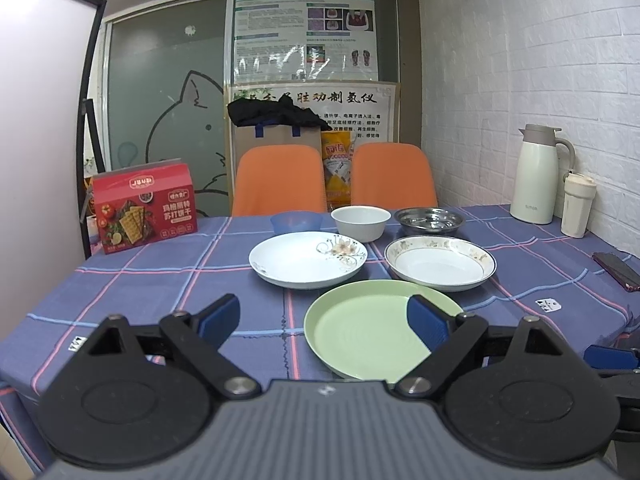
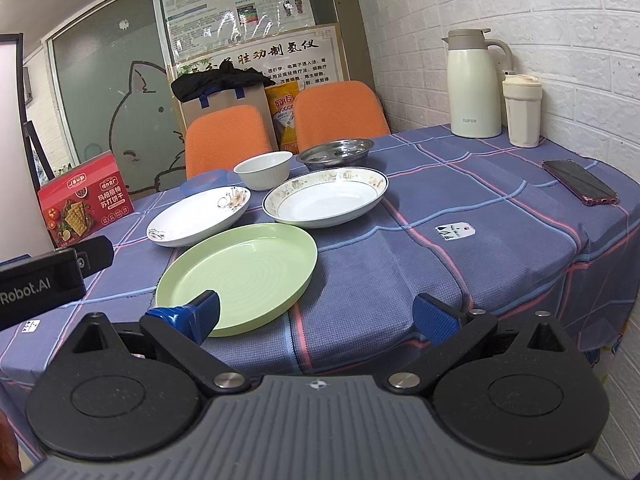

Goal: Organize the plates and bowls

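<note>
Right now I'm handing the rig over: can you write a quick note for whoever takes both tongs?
Left tongs: open, empty, low over the near table edge by the green plate.
Right tongs: open, empty, just right of that plate.
Laid out separately on the checked tablecloth: green plate nearest; floral white plate and gold-rimmed deep plate behind it; blue bowl, white bowl and steel bowl at the back.
Done: nothing stacked.
Left: stack plates and bowls.

A small break or dining room in a clinic-like workplace: health posters (image 1: pixel 305 36) cover the glass partition (image 1: pixel 168 92), two orange chairs (image 1: pixel 280 180) face a tabletop (image 1: pixel 160 280) in checked cloth, a thermos jug (image 2: pixel 474 84) in its far right corner.
</note>
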`<action>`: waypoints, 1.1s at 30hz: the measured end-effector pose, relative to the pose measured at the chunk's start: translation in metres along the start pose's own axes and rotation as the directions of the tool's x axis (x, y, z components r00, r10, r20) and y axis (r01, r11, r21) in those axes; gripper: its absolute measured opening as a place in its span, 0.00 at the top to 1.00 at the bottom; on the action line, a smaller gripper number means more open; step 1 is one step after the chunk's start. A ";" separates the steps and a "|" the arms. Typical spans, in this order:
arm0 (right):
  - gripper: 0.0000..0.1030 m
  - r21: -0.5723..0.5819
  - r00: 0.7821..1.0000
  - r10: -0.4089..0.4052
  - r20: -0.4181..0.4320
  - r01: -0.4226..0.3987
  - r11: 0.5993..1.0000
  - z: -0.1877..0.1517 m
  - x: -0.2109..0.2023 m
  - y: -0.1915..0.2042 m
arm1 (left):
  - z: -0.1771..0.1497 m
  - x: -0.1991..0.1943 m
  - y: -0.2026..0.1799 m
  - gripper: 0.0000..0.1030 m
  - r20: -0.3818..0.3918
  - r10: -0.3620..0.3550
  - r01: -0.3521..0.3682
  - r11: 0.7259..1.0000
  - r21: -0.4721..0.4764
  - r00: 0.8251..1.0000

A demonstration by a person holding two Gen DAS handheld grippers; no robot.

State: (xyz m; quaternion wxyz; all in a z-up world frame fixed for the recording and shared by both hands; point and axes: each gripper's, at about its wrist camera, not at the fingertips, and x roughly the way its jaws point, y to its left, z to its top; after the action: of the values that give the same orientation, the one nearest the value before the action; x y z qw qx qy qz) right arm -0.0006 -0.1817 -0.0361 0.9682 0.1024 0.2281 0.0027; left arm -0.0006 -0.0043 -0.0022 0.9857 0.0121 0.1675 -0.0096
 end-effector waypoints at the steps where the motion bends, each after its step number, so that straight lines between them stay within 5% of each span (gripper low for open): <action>1: 0.12 0.000 1.000 0.000 -0.001 0.000 1.000 0.000 0.000 0.000 | 0.000 0.000 0.000 0.13 0.000 0.000 0.000 1.000 0.000 1.000; 33: 0.12 -0.012 1.000 -0.003 -0.017 0.002 1.000 -0.001 0.003 0.002 | 0.008 0.020 0.013 0.13 -0.040 0.004 -0.005 0.999 -0.034 0.999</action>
State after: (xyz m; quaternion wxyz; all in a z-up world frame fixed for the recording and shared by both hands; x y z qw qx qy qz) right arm 0.0021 -0.1798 -0.0376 0.9668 0.0963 0.2366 0.0037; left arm 0.0212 0.0083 -0.0014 0.9823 -0.0042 0.1872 -0.0042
